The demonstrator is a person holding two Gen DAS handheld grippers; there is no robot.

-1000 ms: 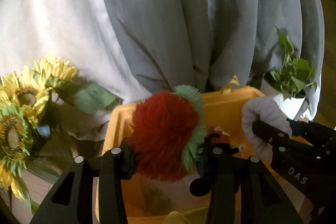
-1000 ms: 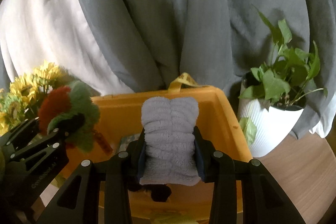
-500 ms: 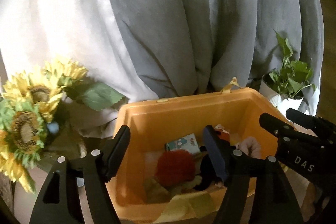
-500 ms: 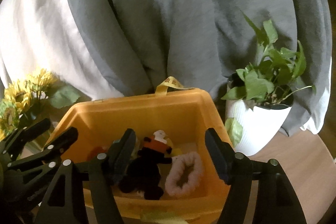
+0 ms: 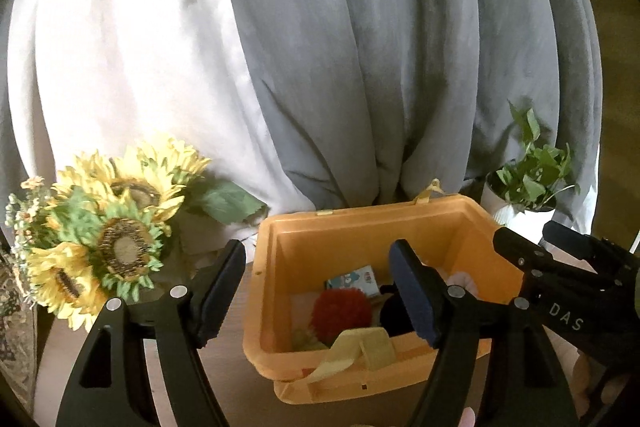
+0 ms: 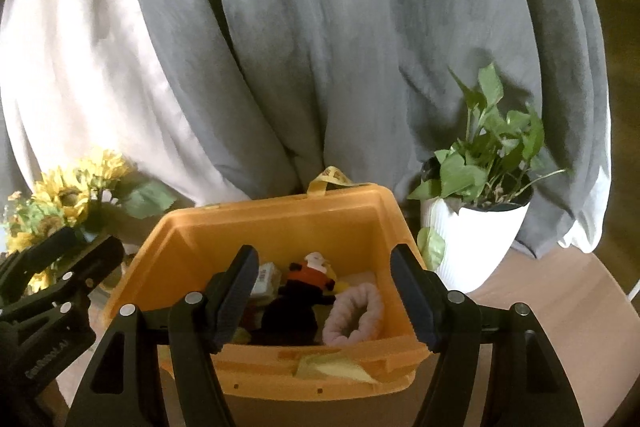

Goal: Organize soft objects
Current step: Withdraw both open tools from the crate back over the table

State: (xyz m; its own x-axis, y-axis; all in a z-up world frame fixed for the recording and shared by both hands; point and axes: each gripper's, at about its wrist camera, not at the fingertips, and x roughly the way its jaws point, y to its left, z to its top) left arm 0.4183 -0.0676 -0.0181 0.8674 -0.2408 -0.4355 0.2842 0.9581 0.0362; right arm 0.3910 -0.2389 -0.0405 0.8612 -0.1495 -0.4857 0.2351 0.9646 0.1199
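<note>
An orange bin stands on the table in front of both grippers. In it lie a red fuzzy ball, a pale fluffy ring, a black plush toy with an orange band and a small printed box. My left gripper hangs over the bin's near left corner, its jaws opening with nothing between them. My right gripper is open and empty above the bin's near edge. Each gripper shows at the side of the other's view.
A bunch of sunflowers stands left of the bin. Close to the bin's right side is a white pot with a green plant. Grey and white curtains hang close behind. A yellow strap handle lies over the bin's near rim.
Both grippers have opened. The red fuzzy ball and the fluffy ring have dropped into the bin. Both grippers have drawn back and up from it.
</note>
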